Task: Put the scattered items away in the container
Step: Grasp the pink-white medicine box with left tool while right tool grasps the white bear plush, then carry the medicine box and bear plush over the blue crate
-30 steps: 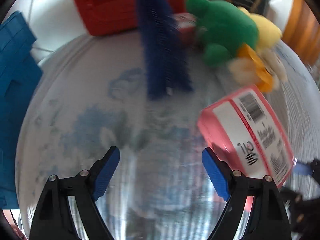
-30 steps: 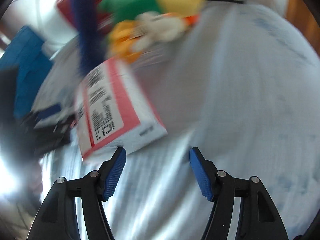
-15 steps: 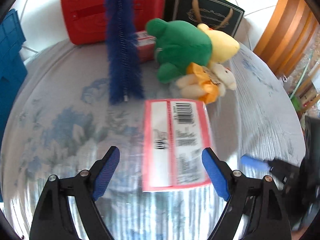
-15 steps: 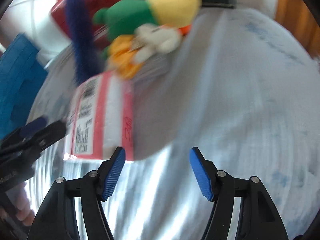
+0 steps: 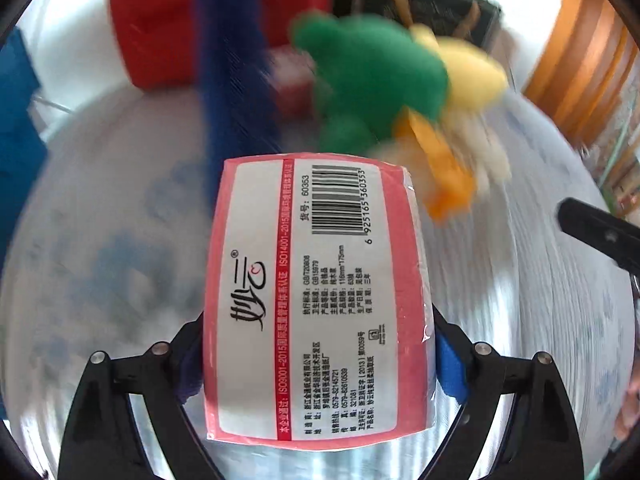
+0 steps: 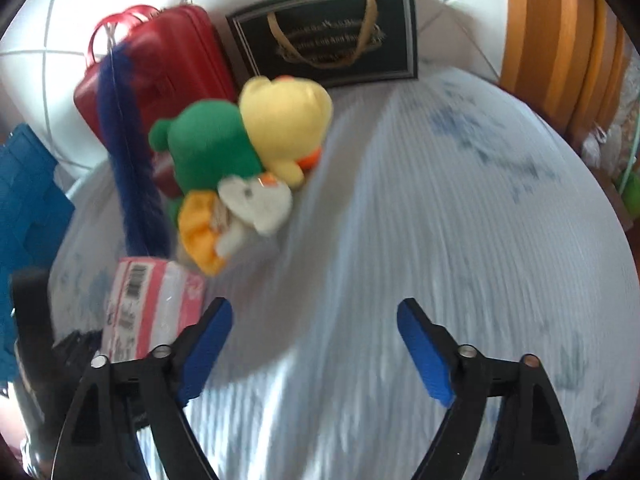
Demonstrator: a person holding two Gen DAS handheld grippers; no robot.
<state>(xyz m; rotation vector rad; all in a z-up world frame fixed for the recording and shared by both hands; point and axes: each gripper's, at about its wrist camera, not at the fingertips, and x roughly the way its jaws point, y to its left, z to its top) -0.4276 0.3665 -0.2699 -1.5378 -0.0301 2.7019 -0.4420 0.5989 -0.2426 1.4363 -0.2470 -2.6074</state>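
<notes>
The left tool (image 5: pixel 318 354) had the pink tissue pack (image 5: pixel 316 300) between its blue pads, label side up with the barcode at the far end; its jaws were opening around the pack, yet both pads still lay against the pack's sides, so the pack was held. In the right wrist view the same pack (image 6: pixel 150 308) showed at the lower left, raised above the tabletop (image 6: pixel 440 220) and just in front of the plush toys. The right tool (image 6: pixel 314 346) stood wide with its jaws opening and nothing between them, only the pale blue-patterned cloth below. Farther back on the tabletop lay a green plush (image 6: pixel 208 148) pressed against a yellow plush (image 6: pixel 286 120), with a white and orange one (image 6: pixel 236 216) touching them in front. A fuzzy dark blue brush (image 6: pixel 132 168) lay just to their left, its far end over a red case (image 6: pixel 160 64). Beside the case stood a black gift bag (image 6: pixel 328 36), and a blue crate (image 6: pixel 28 208) showed at the left edge.
</notes>
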